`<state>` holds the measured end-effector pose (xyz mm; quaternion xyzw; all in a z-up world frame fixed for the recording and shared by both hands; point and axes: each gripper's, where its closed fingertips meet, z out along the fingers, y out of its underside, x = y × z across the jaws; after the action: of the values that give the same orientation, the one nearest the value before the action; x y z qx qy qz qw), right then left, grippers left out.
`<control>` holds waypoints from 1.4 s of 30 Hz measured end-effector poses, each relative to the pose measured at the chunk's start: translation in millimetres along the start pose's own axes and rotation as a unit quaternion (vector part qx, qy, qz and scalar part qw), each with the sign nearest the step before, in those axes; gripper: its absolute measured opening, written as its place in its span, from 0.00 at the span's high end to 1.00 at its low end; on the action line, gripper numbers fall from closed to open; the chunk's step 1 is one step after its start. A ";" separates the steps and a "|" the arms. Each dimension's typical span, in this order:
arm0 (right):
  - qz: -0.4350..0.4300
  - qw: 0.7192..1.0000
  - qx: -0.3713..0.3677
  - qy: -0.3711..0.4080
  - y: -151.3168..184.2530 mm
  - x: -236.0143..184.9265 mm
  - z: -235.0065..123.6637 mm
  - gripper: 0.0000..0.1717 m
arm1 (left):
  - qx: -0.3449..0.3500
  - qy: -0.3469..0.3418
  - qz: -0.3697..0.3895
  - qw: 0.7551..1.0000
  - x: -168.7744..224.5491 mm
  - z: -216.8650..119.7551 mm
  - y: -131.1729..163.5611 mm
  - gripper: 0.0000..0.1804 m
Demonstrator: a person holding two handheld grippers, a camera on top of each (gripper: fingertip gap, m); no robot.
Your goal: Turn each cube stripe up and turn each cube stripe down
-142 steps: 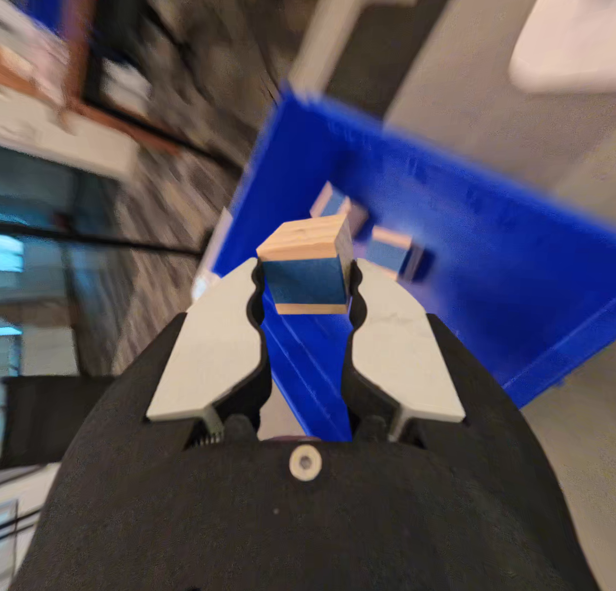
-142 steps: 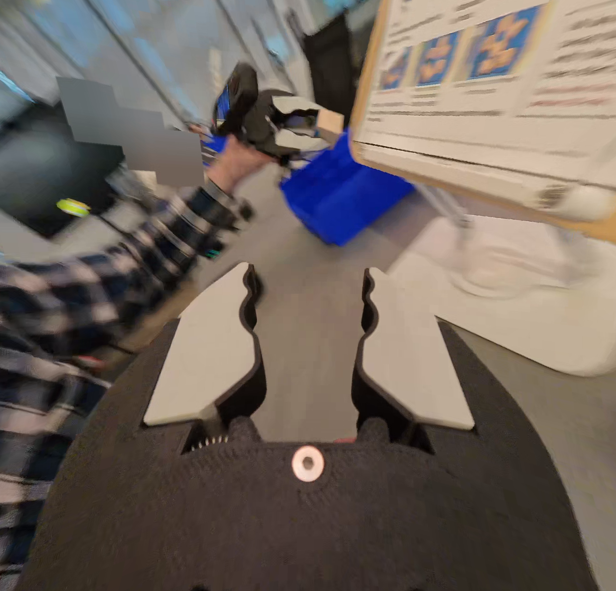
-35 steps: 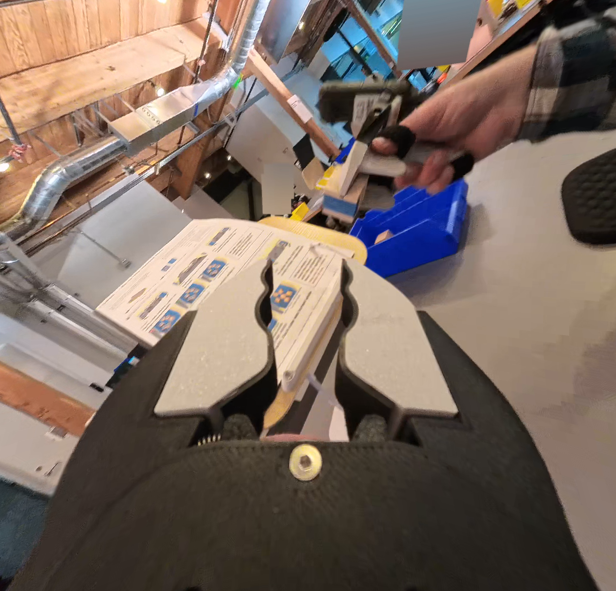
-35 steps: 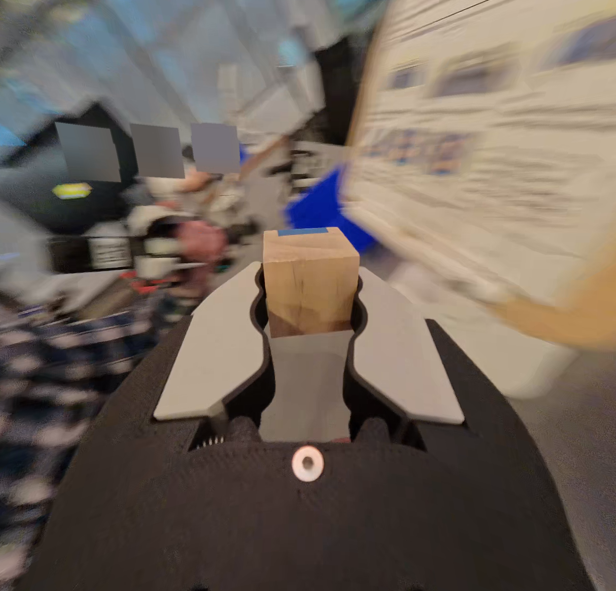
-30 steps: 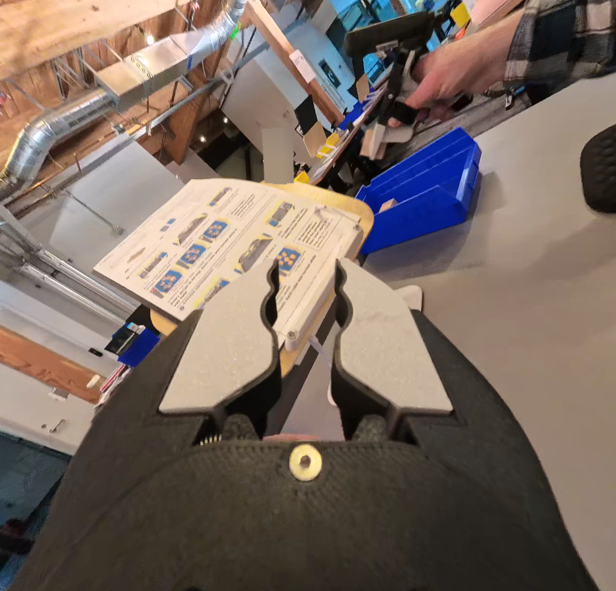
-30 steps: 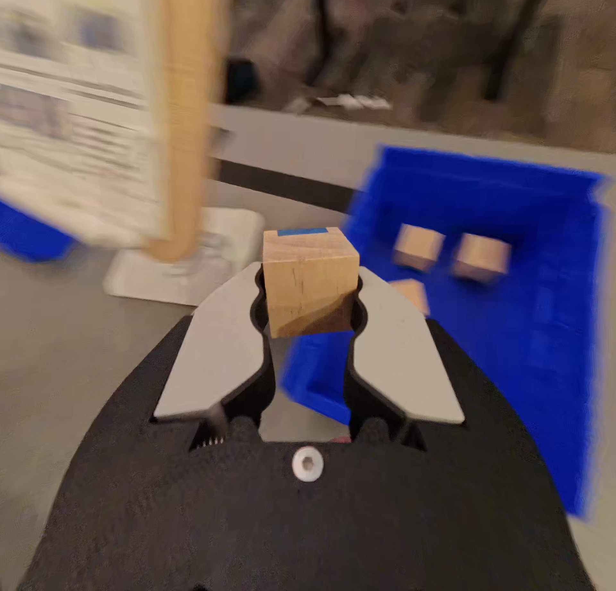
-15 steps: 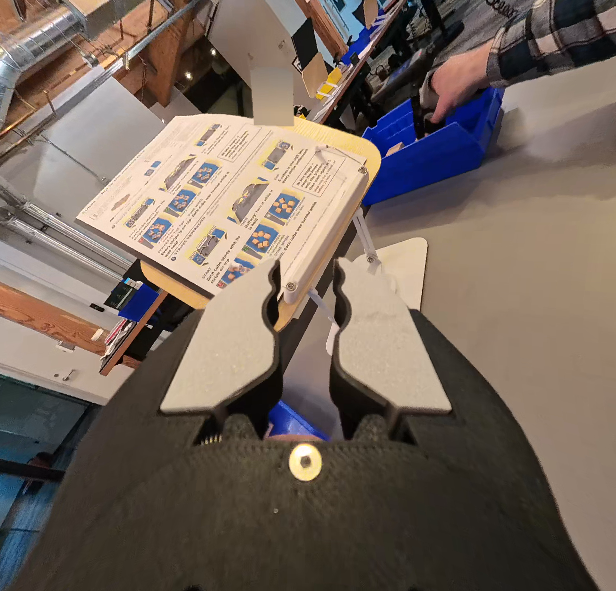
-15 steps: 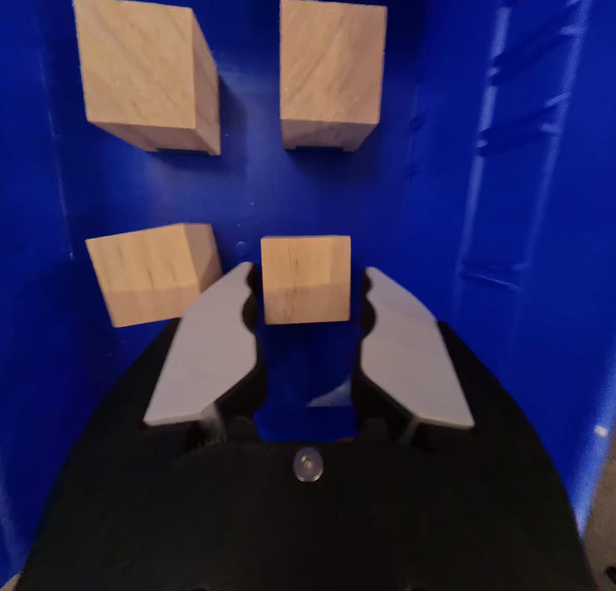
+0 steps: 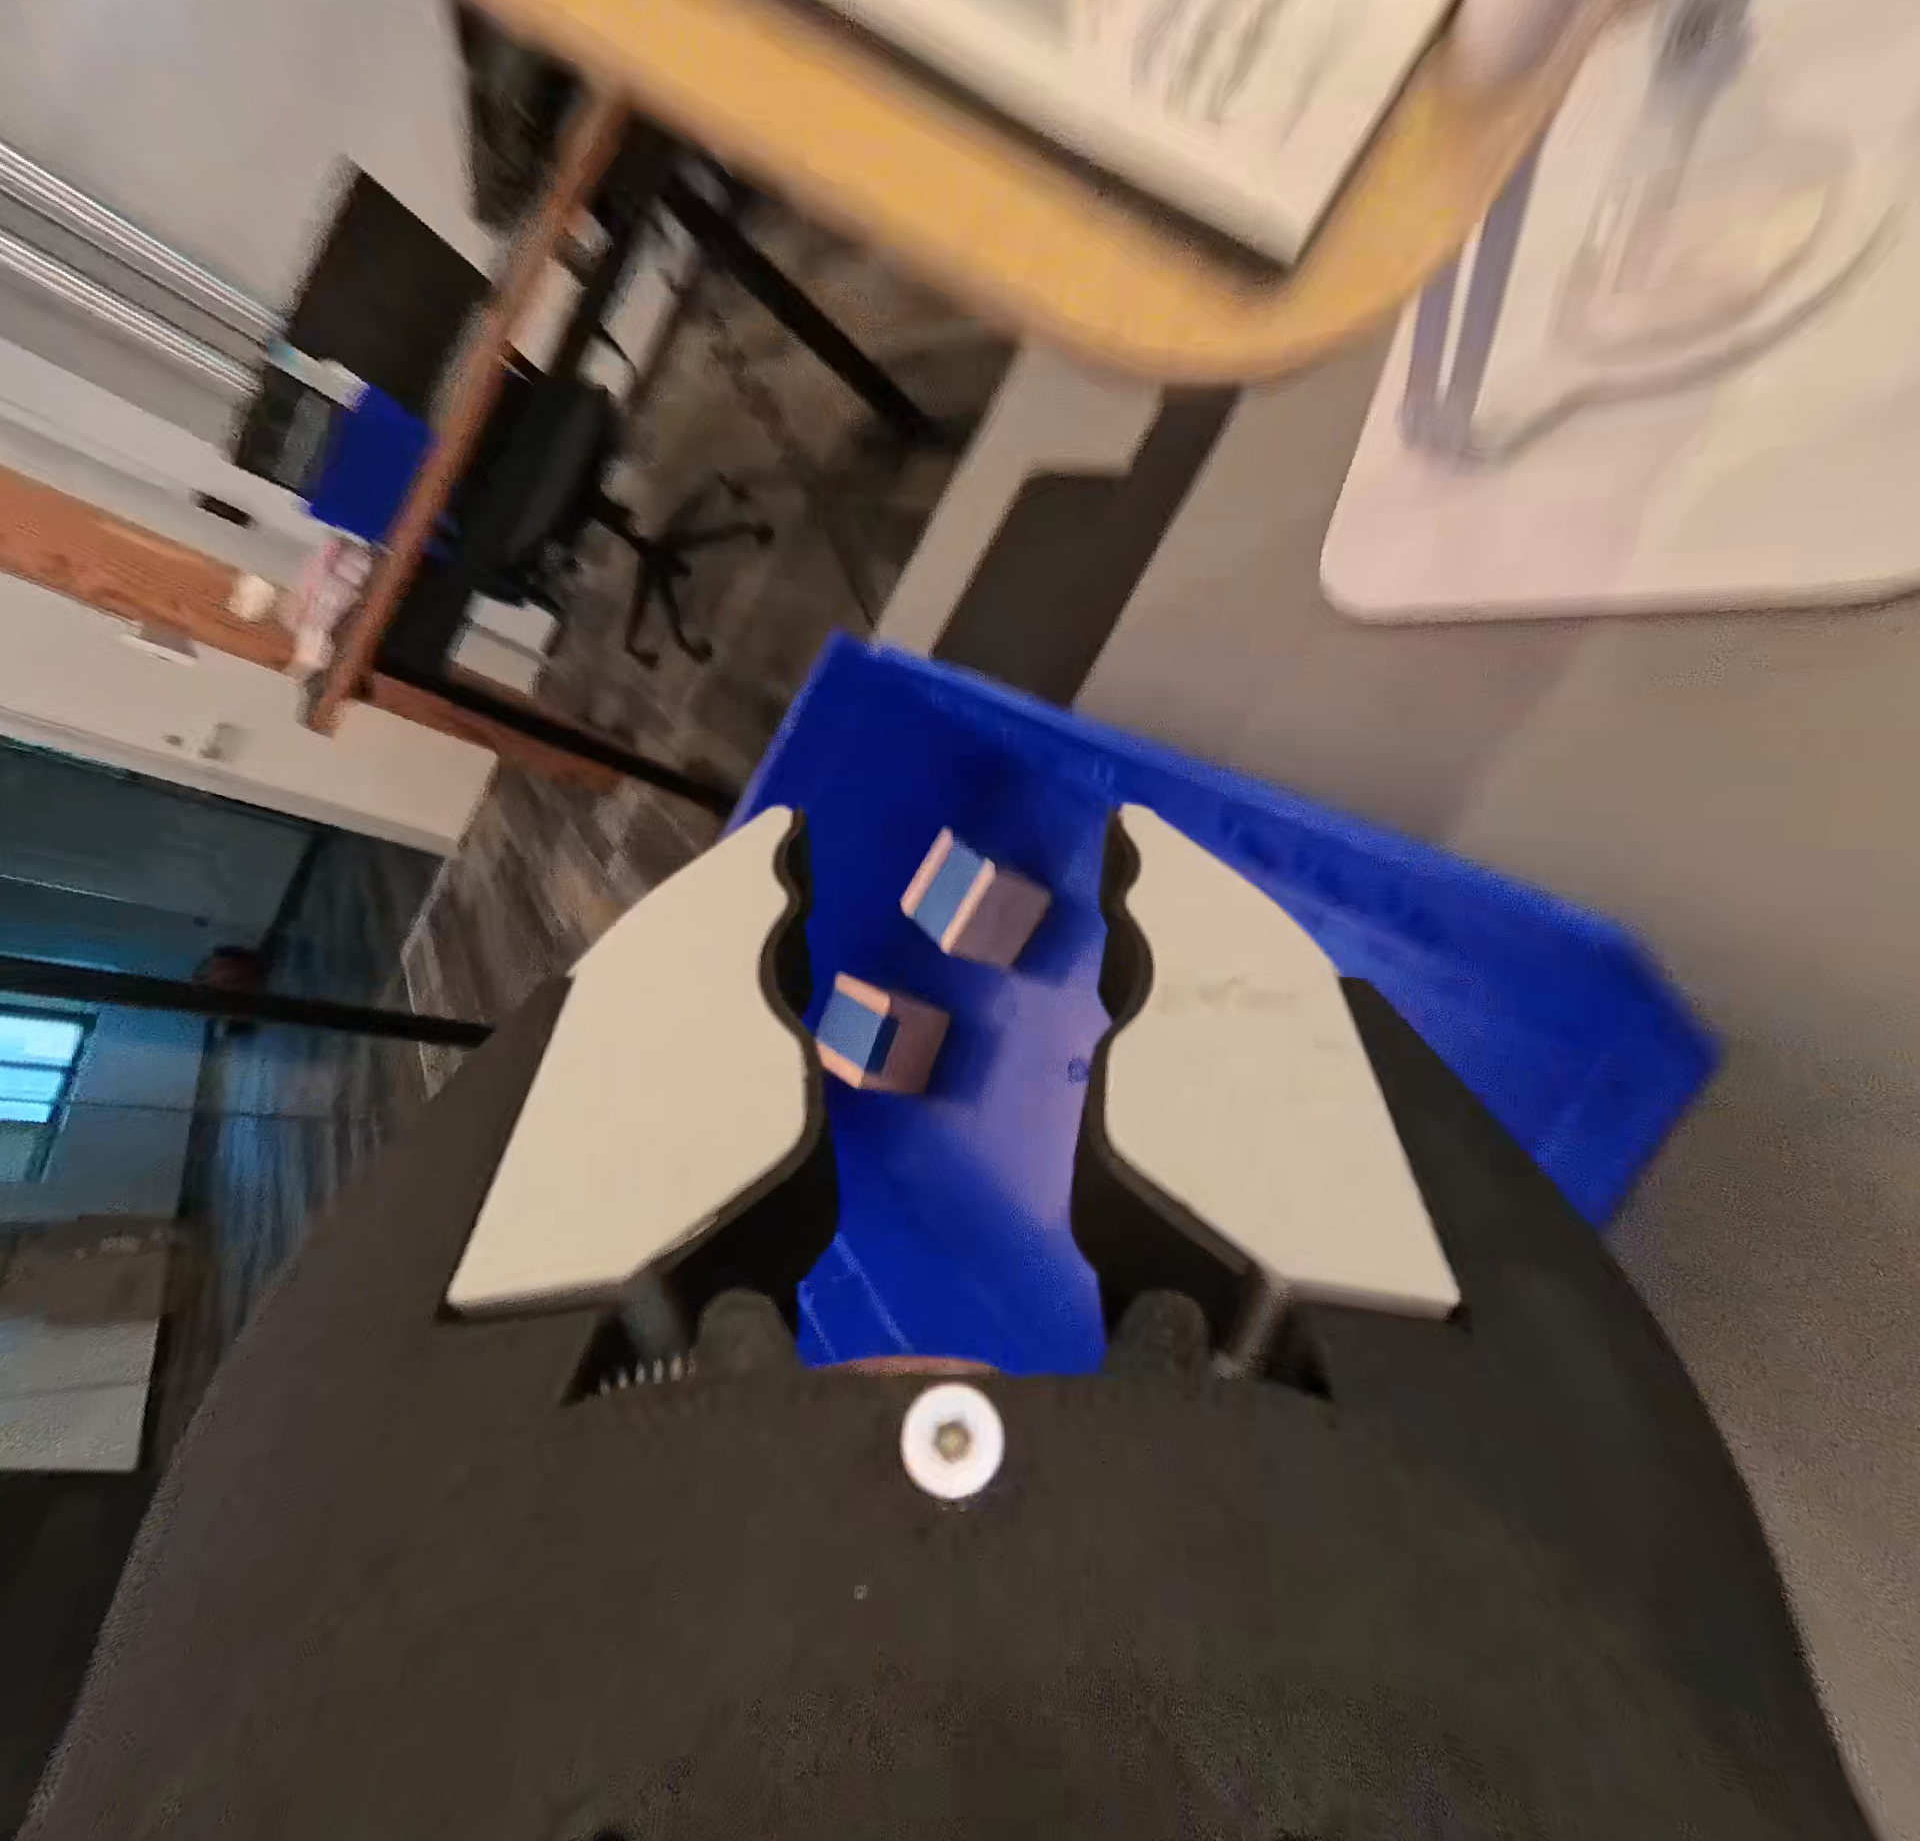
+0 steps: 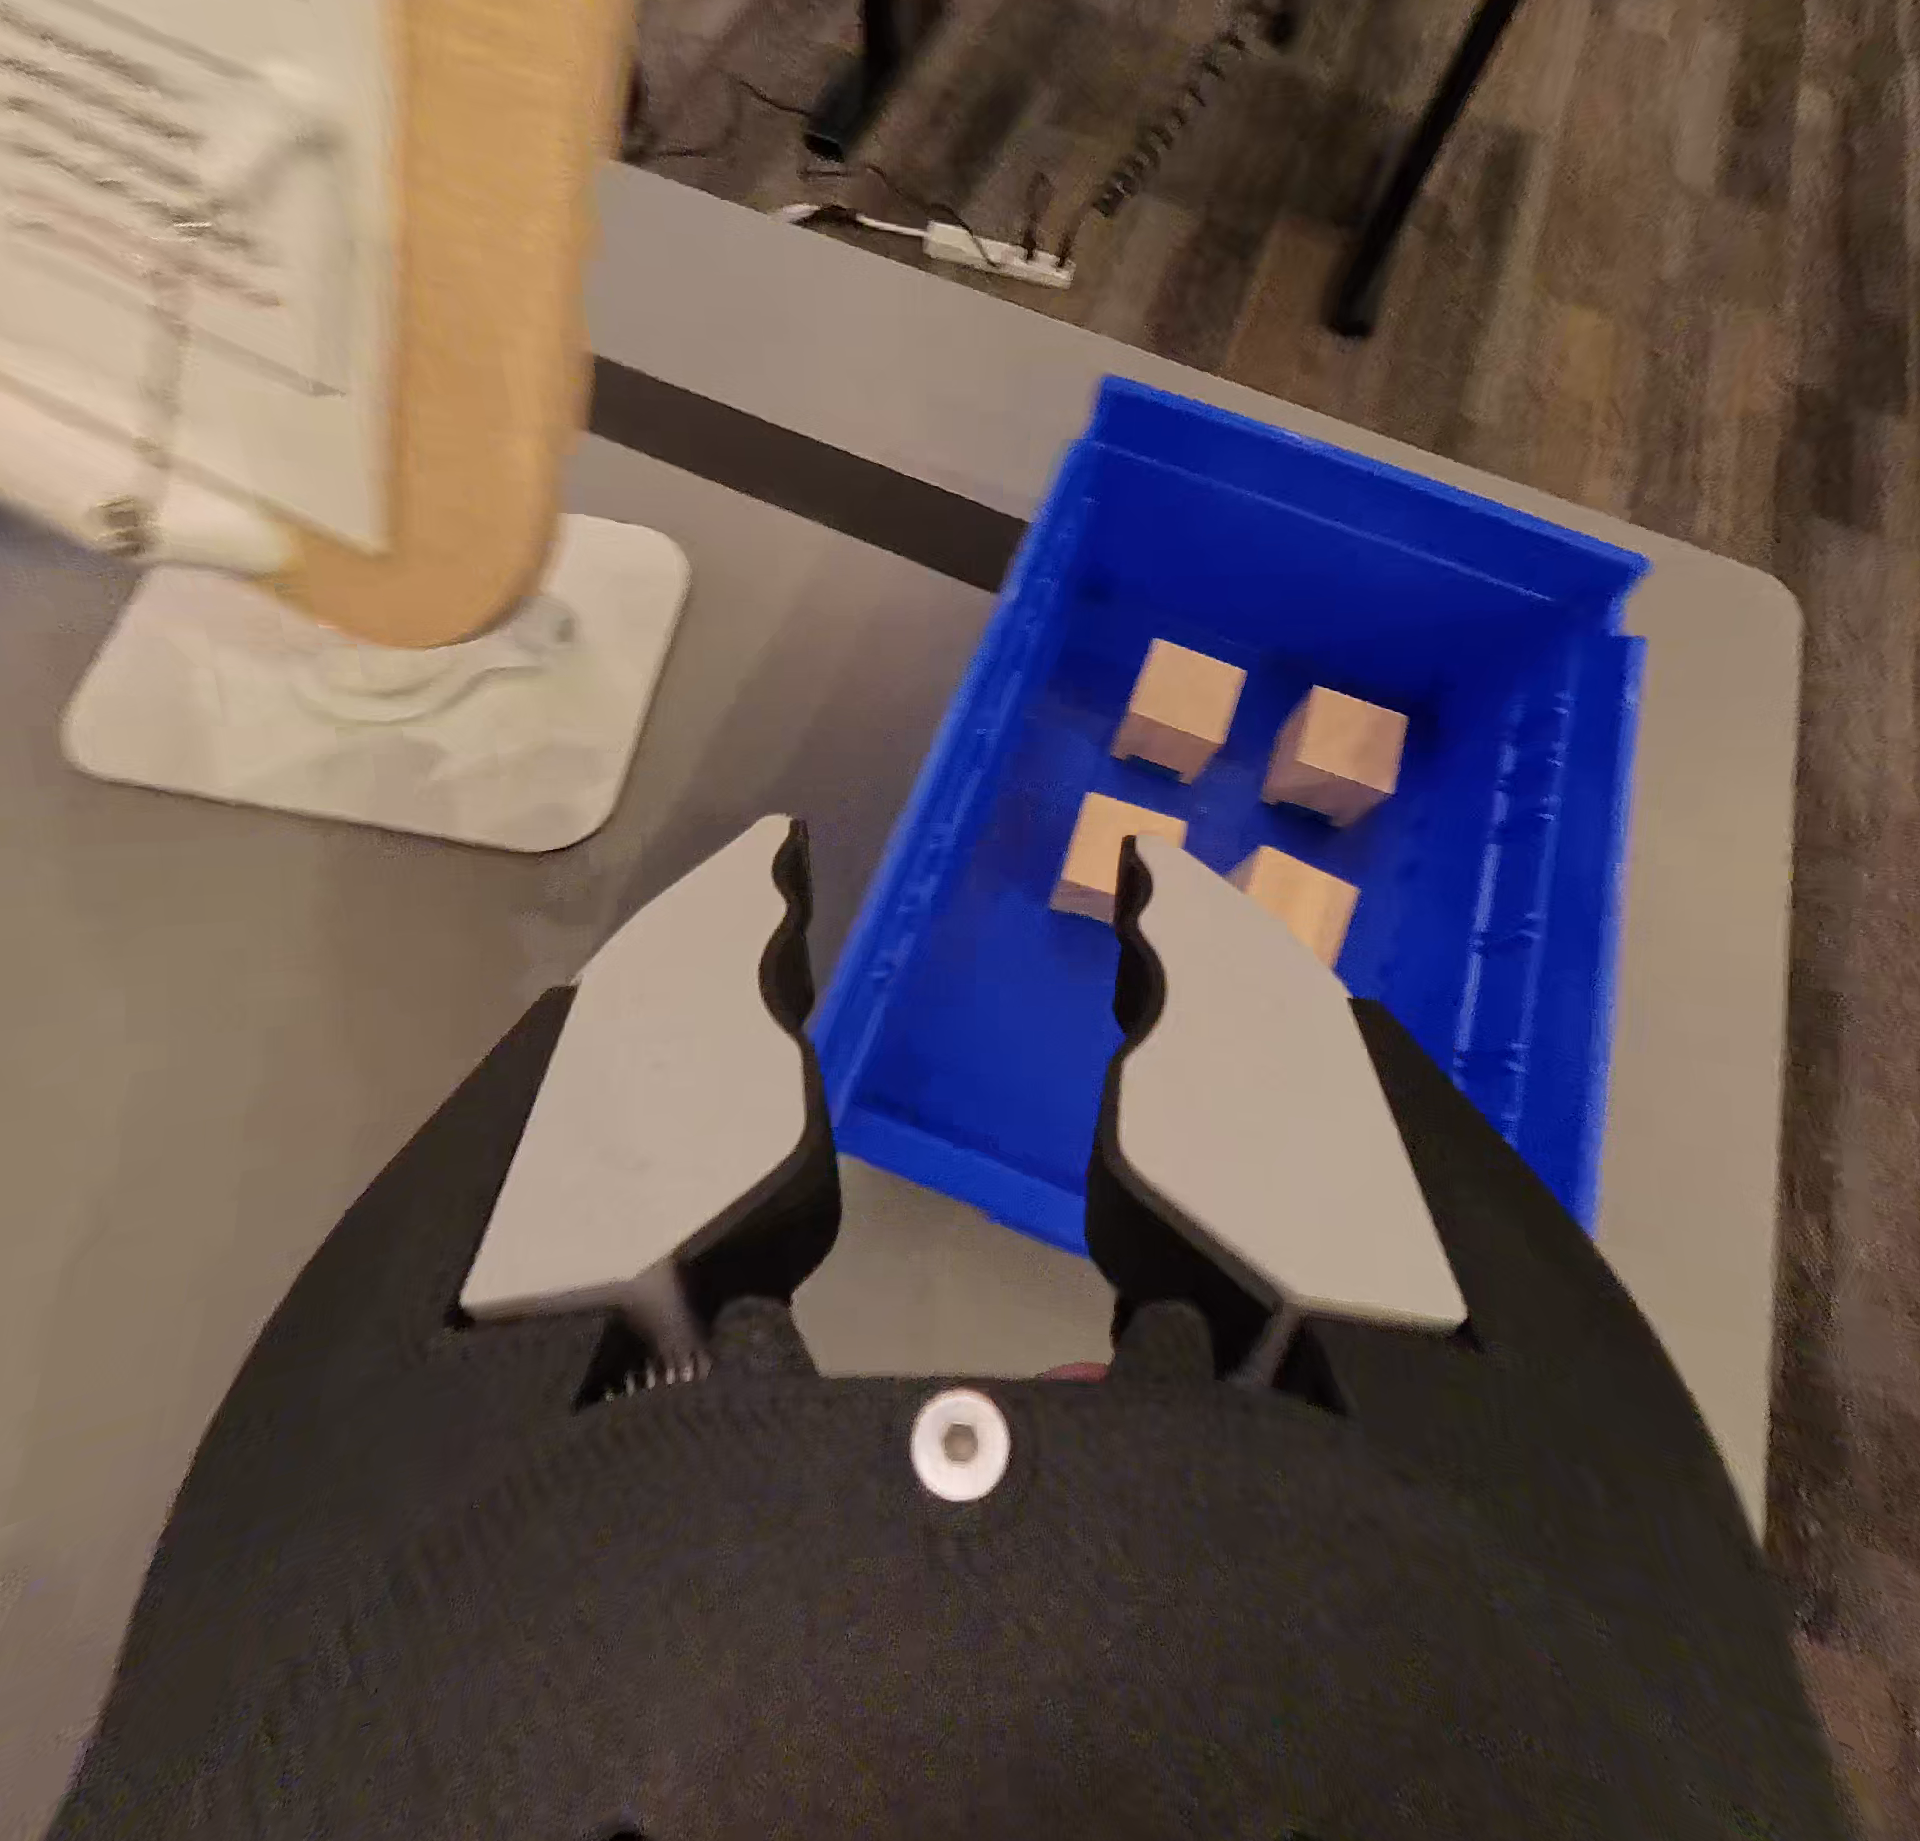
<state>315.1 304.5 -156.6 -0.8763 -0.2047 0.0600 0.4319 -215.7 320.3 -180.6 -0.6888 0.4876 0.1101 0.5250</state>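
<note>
Over the blue bin (image 10: 1538,586), the right gripper (image 10: 961,887) has let its cube (image 10: 1299,908) go; both grippers now gape empty, the left gripper (image 9: 951,887) too.

blue bin (image 10: 1226,1002) | plain tan wooden cubes (image 10: 1184,695) | blue-striped cubes (image 9: 971,892) | grey table (image 10: 260,960)

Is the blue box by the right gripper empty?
No. The blue bin holds four wooden cubes, plain wood faces up.

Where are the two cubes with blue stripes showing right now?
In the left wrist view, both striped cubes sit on the floor of a blue bin, beyond the open left gripper.
</note>
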 end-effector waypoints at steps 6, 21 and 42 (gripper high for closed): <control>-0.044 0.997 0.014 -0.058 10.4 -67.7 -19.0 0.69 | -0.132 0.117 0.027 0.984 -4.5 92.6 72.6 0.61; -0.063 0.983 0.036 -0.168 7.0 -149.7 -32.5 0.70 | -0.171 0.187 -0.002 0.967 -3.9 152.1 105.7 0.72; 0.133 0.622 0.070 -0.769 -70.0 -413.8 -105.0 0.71 | 0.380 0.014 0.042 0.924 128.2 -157.2 -222.5 0.73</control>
<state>-52.9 95.7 -66.4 -0.4956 -0.3380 0.7829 0.1648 -33.0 112.5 -61.9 -0.4185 0.5283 -0.0709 0.7354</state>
